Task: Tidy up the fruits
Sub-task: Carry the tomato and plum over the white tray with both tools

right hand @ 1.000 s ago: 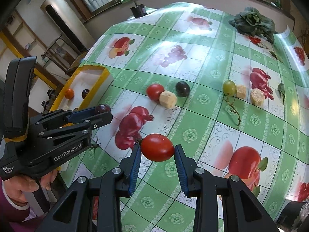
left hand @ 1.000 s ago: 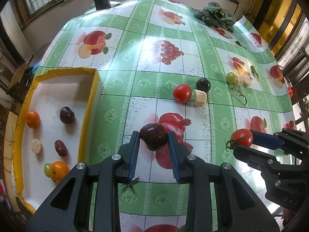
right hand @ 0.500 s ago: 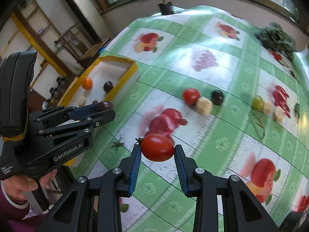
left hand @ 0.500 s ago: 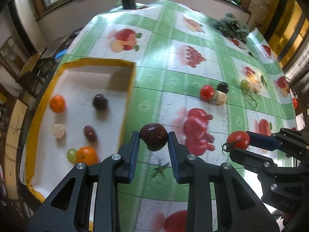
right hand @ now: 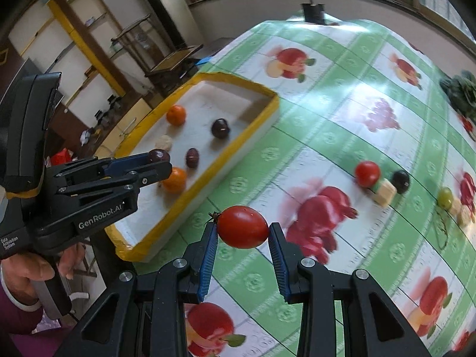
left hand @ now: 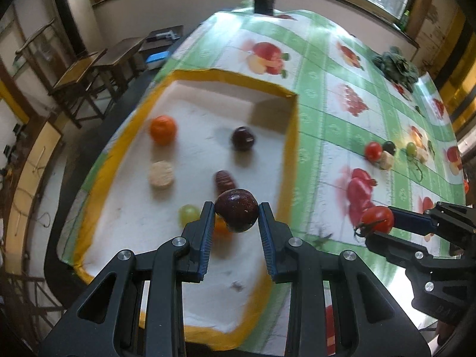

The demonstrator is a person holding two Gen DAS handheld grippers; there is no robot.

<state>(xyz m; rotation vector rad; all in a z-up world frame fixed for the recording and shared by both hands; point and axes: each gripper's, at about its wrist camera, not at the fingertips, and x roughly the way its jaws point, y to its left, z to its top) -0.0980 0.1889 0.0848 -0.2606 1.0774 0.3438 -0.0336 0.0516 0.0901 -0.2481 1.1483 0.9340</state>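
My left claw (left hand: 236, 215) is pinched tight on a dark plum (left hand: 236, 214), blue pads pressing both its flanks, and it hangs over the near part of the yellow-rimmed tray (left hand: 293, 136). My right claw (right hand: 242, 232) grips a red tomato (right hand: 242, 226) the same way, pads hard against its two ends, stalk pointing left, above the green fruit-print tablecloth (right hand: 327, 136) just outside the tray's near corner. In the left view the right claw shows at the right edge, off to the side of the tray, tomato at its tip.

Under my plum, partly hidden by it and the left finger, sits an orange (right hand: 175, 181); a green grape (left hand: 188, 213) lies just beside it. Further into the tray come a wrinkled dark-red fruit (left hand: 224, 179), possibly a date though blur smears it, then a pale round slice (left hand: 161, 173). Beyond those rest a second dark plum (left hand: 243, 138) and another orange (left hand: 162, 129) near the far left wall.

Out on the cloth, well apart from the tray, a loose cluster remains: a second tomato (right hand: 367, 173) touching a pale cube (right hand: 384, 194), a black round fruit (right hand: 400, 181) just behind it, then a green grape with pale chunks (right hand: 445, 197). At the far right edge lies a heap of dark leafy greens (left hand: 395, 65), and a small dark pot (right hand: 313, 12) stands at the table's far end.
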